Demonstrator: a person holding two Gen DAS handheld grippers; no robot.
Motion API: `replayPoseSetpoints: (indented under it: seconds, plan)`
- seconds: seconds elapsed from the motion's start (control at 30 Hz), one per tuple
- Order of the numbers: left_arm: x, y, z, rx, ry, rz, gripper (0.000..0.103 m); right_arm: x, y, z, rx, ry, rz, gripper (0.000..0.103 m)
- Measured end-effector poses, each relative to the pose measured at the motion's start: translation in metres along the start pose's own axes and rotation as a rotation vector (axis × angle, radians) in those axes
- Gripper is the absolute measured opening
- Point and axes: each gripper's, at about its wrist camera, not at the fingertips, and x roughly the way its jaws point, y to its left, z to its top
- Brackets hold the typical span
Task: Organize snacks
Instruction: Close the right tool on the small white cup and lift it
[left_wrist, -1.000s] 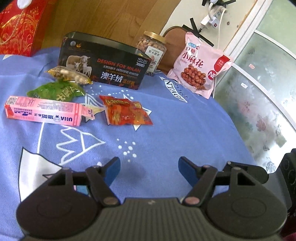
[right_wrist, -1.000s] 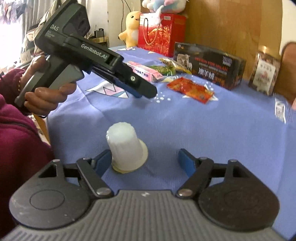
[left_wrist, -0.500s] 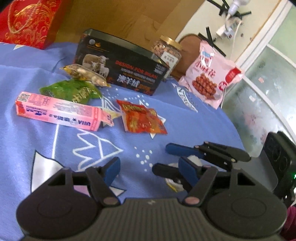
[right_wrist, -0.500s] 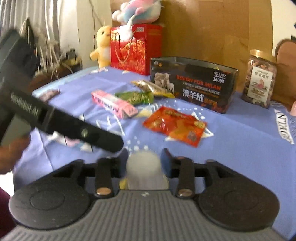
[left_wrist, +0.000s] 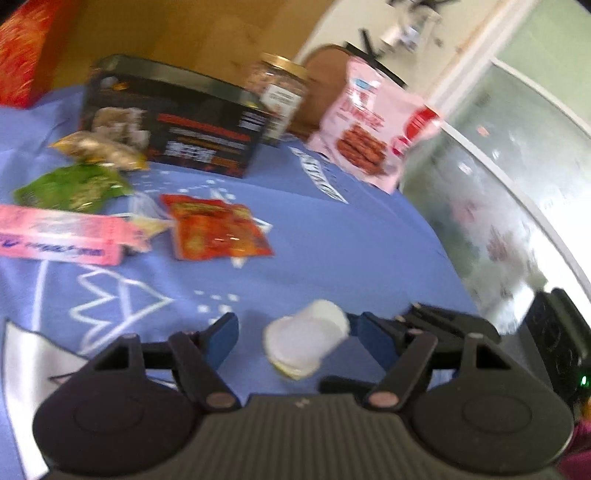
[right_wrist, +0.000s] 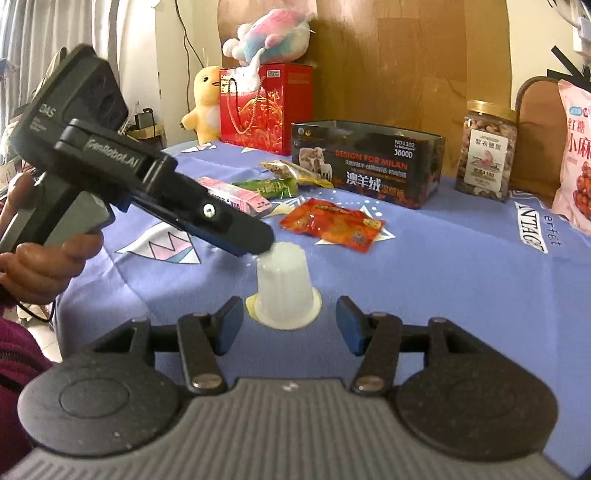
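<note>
Snacks lie spread over the blue-clothed desk (right_wrist: 443, 280). At the back are the open black "DESIGN FOR MILAN" box (right_wrist: 369, 166), a pink bag (right_wrist: 576, 155) and a nut jar (right_wrist: 485, 151). In front of the box are a pink carton (right_wrist: 236, 195) and green (right_wrist: 269, 186), yellow (right_wrist: 295, 171) and red (right_wrist: 332, 223) packets. None of them is in the box yet, as far as can be seen.

Changes:
- Your left hand-held gripper (left_wrist: 295, 330) had only bare cloth ahead of it a second ago. Now the white jelly cup (right_wrist: 282, 284) sits between its fingers. Its jaws are released, not pressing, and the right-wrist view shows one tip touching the cup's top.
- Your right hand-held gripper (right_wrist: 288, 321) had its pads close against the cup half a second ago, after narrowing. Now the cup stands just ahead of the pads with gaps on both sides, so it is released and holds nothing.

Reading: this looks like a handover on the desk, right letting go and left coming in. The cup has not been lifted, so sorting has barely begun. The box is the likely destination.

Jelly cup:
- It sits near the front of the desk, well apart from the other snacks.
- It is upside down, with the flange and yellowish seal on the cloth.
- It is translucent white with ribbed walls and narrows towards the top.
- The left-wrist view is blurred and the cup seems to lean there, but I cannot confirm that.
- The taper may let it slip, so grip low.
</note>
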Motion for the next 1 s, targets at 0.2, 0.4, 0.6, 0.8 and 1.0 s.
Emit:
replayPoseSetpoints:
  seconds: [0.2,0.4,0.6,0.8,1.0]
  plan:
    - [0.019,-0.019,-0.003,0.072,0.032,0.052,0.062,0.019,-0.002,0.005,0.04,0.019,0.024,0.037]
    - [0.016,-0.013,-0.001,0.06,-0.01,0.11,0.057,0.025,0.001,0.014,0.078,0.005,0.01,0.037]
    - [-0.004,0.0,0.006,0.043,-0.069,0.146,0.056,0.04,0.017,0.031,0.008,-0.018,-0.003,0.037]
    - [-0.006,0.021,0.007,-0.011,-0.067,0.168,0.055,0.066,0.026,0.035,-0.021,0.01,-0.012,0.037]
    - [-0.003,0.028,0.004,-0.023,-0.072,0.165,0.064,0.067,0.025,0.032,-0.005,0.006,0.0,0.04]
